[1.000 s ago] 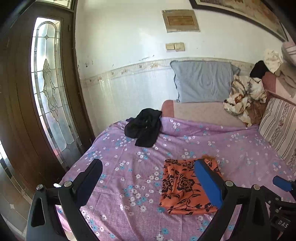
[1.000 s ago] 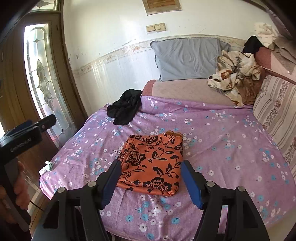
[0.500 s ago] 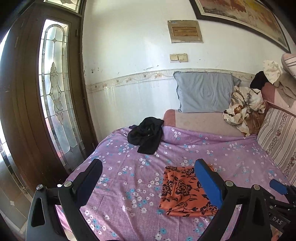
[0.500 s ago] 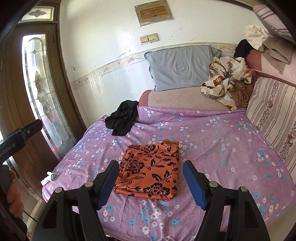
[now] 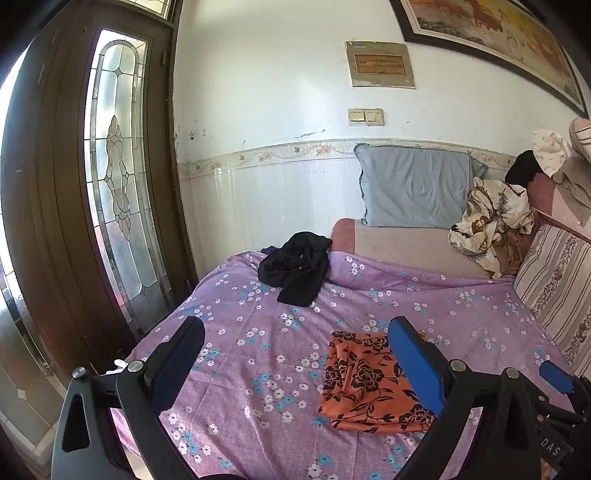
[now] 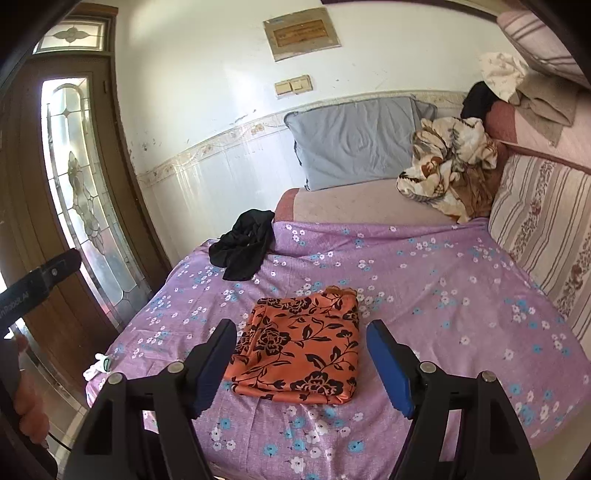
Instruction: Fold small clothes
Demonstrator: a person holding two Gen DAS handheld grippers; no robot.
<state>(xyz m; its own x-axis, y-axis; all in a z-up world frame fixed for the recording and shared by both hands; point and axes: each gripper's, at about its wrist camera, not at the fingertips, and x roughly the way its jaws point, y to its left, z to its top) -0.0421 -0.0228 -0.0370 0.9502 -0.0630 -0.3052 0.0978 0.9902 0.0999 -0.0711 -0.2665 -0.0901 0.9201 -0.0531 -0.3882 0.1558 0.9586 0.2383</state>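
Orange cloth (image 6: pixel 301 349) lies folded on bed (image 6: pixel 424 280), just ahead of R hand-held gripper (image 6: pixel 301 363), nearer than L hand-held gripper (image 5: pixel 295 365). Both open, empty; R's jaws just widened. Black garment (image 6: pixel 242 249) far-left, prob. next.

painting (image 5: pixel 491 26) cropped, wall plaque (image 5: pixel 380 64) text unreadable

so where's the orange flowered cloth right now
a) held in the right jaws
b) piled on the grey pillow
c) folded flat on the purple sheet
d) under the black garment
c, the orange flowered cloth lies folded on the purple sheet, clear of both open grippers.
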